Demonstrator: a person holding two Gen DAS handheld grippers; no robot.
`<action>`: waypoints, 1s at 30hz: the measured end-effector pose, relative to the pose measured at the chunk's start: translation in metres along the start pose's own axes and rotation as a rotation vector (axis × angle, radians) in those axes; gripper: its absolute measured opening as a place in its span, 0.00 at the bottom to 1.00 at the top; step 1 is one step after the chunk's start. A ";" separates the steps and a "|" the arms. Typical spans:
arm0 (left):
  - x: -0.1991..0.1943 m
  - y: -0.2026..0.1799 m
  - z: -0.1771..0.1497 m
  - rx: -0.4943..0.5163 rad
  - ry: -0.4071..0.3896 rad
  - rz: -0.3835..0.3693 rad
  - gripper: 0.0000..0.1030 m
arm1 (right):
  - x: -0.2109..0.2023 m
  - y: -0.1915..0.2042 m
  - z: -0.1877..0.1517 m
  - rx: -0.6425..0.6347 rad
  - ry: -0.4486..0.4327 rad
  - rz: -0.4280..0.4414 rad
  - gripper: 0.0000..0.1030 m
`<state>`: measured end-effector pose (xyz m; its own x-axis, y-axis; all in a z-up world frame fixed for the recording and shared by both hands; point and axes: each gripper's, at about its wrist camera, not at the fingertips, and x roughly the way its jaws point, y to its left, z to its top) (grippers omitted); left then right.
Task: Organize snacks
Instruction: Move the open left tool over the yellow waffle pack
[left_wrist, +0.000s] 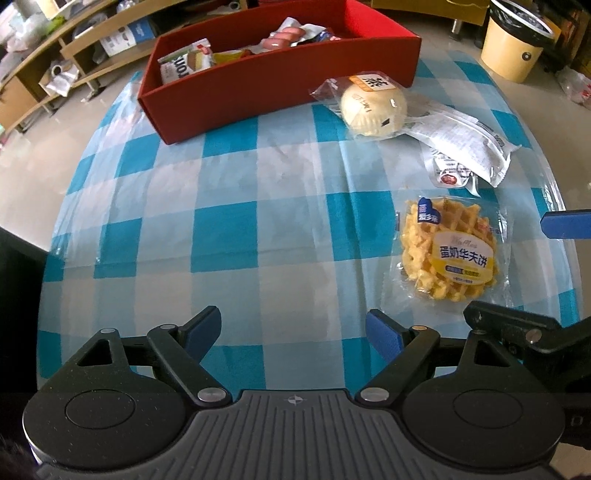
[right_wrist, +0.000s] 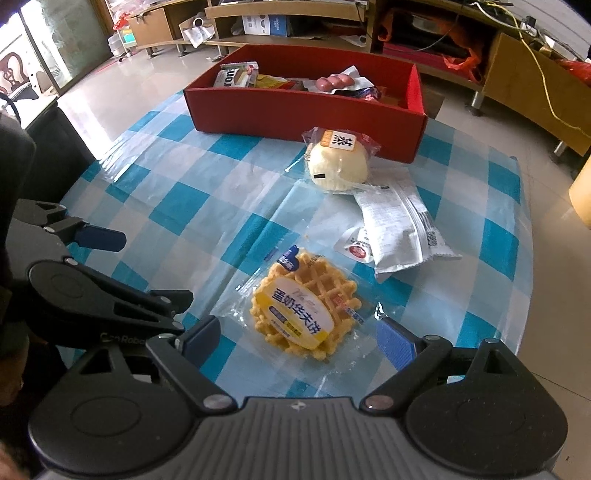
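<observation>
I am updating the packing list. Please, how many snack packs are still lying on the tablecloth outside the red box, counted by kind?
Waffle pack: 1
Steamed bun pack: 1
White foil packet, printed back facing up: 1
Small white sachet with red logo: 1
Total: 4

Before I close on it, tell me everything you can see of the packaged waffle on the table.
The waffle is a round golden grid-patterned cake sealed in a clear, crinkly plastic wrapper with a yellow-and-white label in Chinese and a small blue logo at one corner. It lies flat, label up, on the blue-and-white checked tablecloth, apart from the other loose packets and well short of the red box. The right gripper is open with its fingers either side of the waffle's near end; nothing visibly presses on it.
</observation>
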<state>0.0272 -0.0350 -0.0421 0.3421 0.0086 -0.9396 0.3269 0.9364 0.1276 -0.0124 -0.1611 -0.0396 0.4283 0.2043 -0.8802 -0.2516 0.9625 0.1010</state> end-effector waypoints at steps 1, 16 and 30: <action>0.000 -0.001 0.001 0.003 0.000 -0.001 0.87 | -0.001 -0.001 -0.001 0.001 -0.001 -0.002 0.87; -0.001 -0.026 0.005 0.075 -0.015 -0.012 0.87 | -0.010 -0.017 -0.015 0.031 -0.007 -0.033 0.87; 0.003 -0.057 0.006 0.157 -0.021 -0.014 0.87 | -0.017 -0.037 -0.032 0.070 -0.005 -0.053 0.87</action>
<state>0.0149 -0.0904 -0.0498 0.3543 -0.0126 -0.9351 0.4644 0.8703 0.1642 -0.0386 -0.2057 -0.0431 0.4435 0.1535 -0.8830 -0.1670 0.9821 0.0868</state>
